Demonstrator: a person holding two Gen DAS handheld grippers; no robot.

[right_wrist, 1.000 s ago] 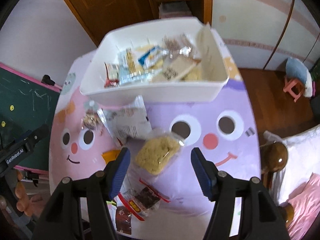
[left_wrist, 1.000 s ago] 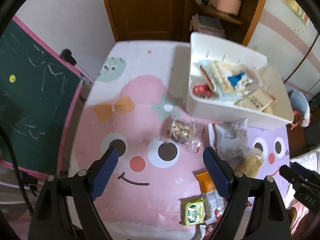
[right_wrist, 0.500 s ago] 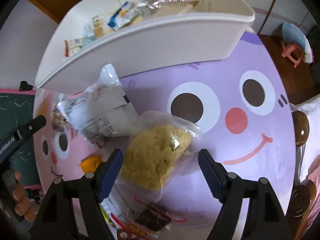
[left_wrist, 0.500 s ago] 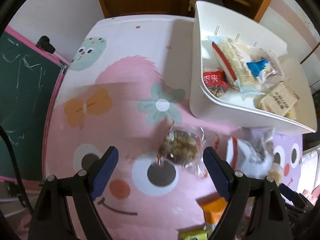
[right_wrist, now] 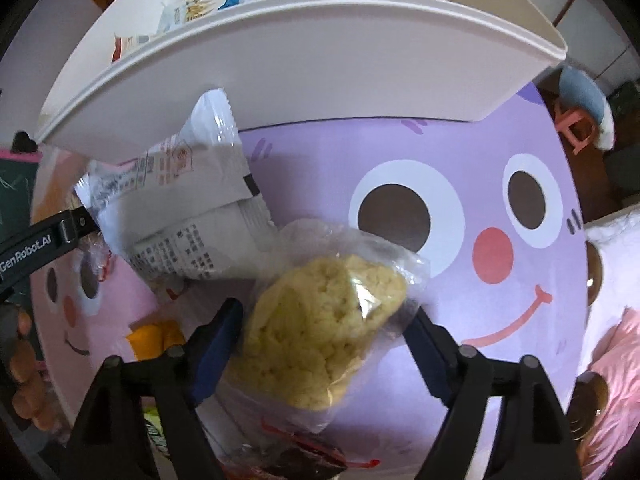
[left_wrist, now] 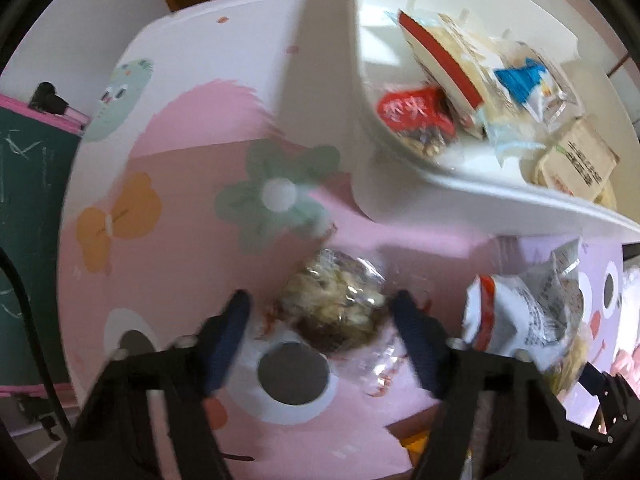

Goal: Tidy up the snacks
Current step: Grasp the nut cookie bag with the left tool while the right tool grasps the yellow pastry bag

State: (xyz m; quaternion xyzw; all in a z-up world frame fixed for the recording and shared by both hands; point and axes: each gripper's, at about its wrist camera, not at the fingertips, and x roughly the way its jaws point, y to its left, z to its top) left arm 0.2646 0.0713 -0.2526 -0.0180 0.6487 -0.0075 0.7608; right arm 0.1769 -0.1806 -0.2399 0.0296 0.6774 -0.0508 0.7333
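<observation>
The left gripper (left_wrist: 320, 312) has dropped low over the cartoon table mat (left_wrist: 176, 152), jaws closing around a crinkly clear bag of mixed nuts (left_wrist: 334, 308), the pads not yet plainly pressing. The right gripper (right_wrist: 324, 328) has also come down, jaws closing on either side of a lumpy yellow cake in soft film (right_wrist: 324, 328). Both grabs look imminent. The smooth white bin (left_wrist: 460, 184), already part-filled, sits just beyond.

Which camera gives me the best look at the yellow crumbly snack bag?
The right wrist view: the yellow snack bag lies sharp and whole between the closing right gripper fingers. The left wrist view shows only a blurred yellow sliver at its right edge, behind the white packet.
</observation>
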